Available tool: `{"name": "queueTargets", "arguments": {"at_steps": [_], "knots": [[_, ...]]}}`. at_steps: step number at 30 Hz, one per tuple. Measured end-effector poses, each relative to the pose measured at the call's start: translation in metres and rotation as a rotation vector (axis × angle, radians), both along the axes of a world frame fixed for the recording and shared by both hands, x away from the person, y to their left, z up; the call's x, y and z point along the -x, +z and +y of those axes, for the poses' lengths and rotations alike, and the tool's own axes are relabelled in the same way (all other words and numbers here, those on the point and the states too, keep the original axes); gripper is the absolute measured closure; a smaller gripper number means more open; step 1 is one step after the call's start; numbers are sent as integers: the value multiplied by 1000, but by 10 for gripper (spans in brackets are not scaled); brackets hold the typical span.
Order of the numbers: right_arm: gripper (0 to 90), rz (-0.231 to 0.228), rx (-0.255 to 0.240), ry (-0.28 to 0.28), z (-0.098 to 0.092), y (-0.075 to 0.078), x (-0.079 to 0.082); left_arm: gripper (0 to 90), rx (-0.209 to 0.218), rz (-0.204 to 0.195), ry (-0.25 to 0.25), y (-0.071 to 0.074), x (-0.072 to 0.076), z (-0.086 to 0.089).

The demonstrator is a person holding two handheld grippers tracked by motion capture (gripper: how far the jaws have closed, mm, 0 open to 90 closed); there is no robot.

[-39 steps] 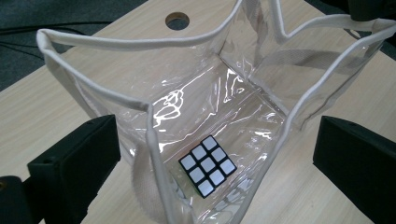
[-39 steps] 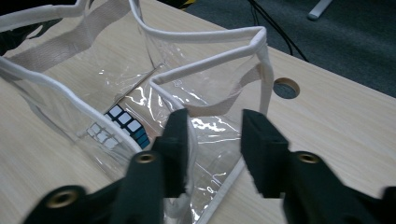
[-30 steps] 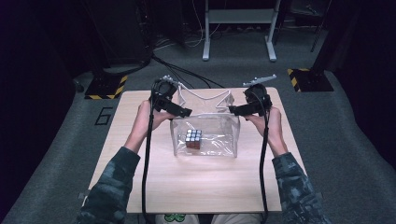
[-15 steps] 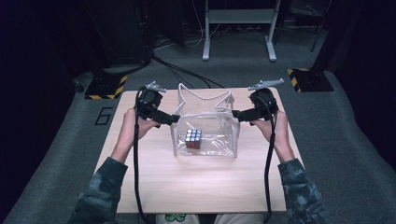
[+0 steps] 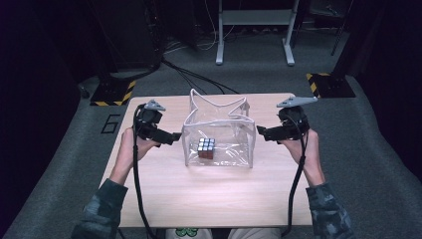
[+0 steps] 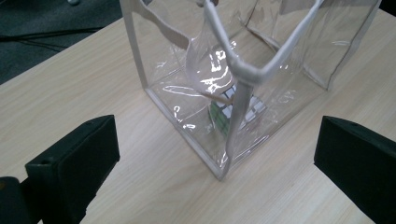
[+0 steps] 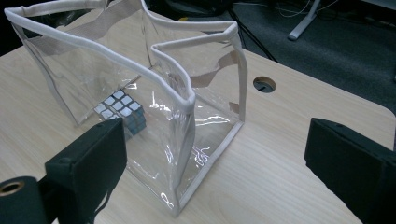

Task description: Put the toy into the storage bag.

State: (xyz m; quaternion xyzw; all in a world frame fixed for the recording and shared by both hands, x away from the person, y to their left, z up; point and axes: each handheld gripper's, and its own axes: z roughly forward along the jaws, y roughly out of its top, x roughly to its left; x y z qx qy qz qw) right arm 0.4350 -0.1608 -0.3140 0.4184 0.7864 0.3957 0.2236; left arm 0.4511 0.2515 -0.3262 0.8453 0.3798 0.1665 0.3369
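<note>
Between the two grippers, on the pale wooden table (image 5: 199,194), stands a clear plastic bag (image 5: 219,134) with white trim, upright, its open mouth facing up. The left gripper (image 5: 171,137) sits just off the bag's left wall, its jaws spread wide and holding nothing; in the left gripper view a bottom corner of the bag (image 6: 219,172) lies ahead between them. The right gripper (image 5: 263,133) is just off the right wall, jaws likewise wide apart and empty, aimed inward at the bag (image 7: 187,140). Inside, on the bag's floor nearer the left gripper, rests a puzzle cube (image 5: 206,147), flat with its white-tiled face up.
</note>
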Motion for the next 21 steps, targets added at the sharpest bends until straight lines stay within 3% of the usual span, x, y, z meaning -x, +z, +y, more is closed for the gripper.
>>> {"name": "queueTargets", "arguments": {"at_steps": [5, 21], "knots": [[50, -19, 3, -7, -12, -5, 12, 1, -5, 4, 20, -13, 7, 12], [58, -22, 10, -65, -41, -33, 42, 2, -19, 31, 84, -55, 27, 47]]}}
